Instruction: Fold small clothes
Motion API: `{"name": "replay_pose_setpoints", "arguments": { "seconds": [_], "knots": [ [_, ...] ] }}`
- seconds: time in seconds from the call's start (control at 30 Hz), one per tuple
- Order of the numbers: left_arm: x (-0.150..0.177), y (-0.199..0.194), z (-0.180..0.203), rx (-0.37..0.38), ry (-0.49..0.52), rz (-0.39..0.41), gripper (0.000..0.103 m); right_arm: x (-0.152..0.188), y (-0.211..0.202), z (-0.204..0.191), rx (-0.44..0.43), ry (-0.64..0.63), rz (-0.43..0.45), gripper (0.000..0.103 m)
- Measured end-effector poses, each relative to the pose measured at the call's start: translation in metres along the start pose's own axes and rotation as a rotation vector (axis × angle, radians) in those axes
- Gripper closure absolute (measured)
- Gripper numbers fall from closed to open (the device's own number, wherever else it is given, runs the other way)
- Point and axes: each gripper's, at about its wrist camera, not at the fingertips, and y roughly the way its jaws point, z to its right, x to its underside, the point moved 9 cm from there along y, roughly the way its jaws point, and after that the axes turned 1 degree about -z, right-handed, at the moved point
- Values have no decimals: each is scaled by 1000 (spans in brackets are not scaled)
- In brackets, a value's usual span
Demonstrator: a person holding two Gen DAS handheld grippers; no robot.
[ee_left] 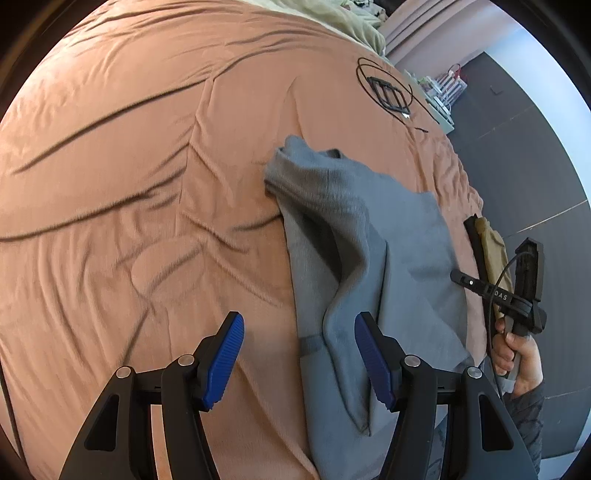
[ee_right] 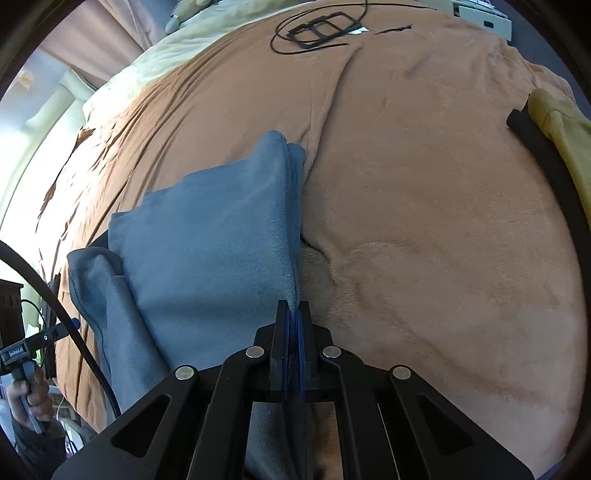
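Left gripper [ee_left: 299, 362]: jaws standing well apart, blue pads [ee_left: 226, 360] bare, nothing clasped. Positioned over the near left edge of the grey garment [ee_left: 369, 236]; one pad over bare blanket, the other over a raised grey fold. Contact with the cloth cannot be told.

Right gripper [ee_right: 294, 321]: jaws closed tight on the near right edge of the grey garment [ee_right: 210, 243], cloth pinched between the blue pads. Edge drawn up taut from the grip toward the far corner.

Grey garment: partly folded, lying on the brown blanket [ee_left: 129, 184], layers doubled over with a loose fold bunched along its left side. Far corner resting on the blanket.

Right hand [ee_left: 517, 354]: seen at the right edge of the left wrist view, wrapped round its gripper handle, cable trailing.

Further right, near the blanket's edge: yellow cloth [ee_right: 561, 125] lying over a black strip [ee_right: 546, 158], well apart from the grey garment.

Far side of the blanket: black cable loop with a black frame [ee_right: 321, 29] inside it. Beyond that, pale green bedding [ee_right: 147, 70].
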Motion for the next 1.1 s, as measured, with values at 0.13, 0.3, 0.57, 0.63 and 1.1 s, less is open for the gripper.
{"name": "replay_pose_setpoints", "arguments": {
  "seconds": [0.13,0.3,0.57,0.63,1.1],
  "knots": [
    [5,-2,0,10,-10,-1,39,7,-11,-3,57,-4,3,93],
    [11,-5,3,24,-11,4,39,17,-39,-29,108,-111,73,51],
    [33,-4,9,27,1,-11,39,54,-68,-81,121,-297,126,51],
    [40,-3,8,24,1,-15,39,65,-73,-94,118,-355,133,51],
    [97,8,-1,57,-7,-63,65,132,-64,-164,148,-742,99,66]
  ]
}}
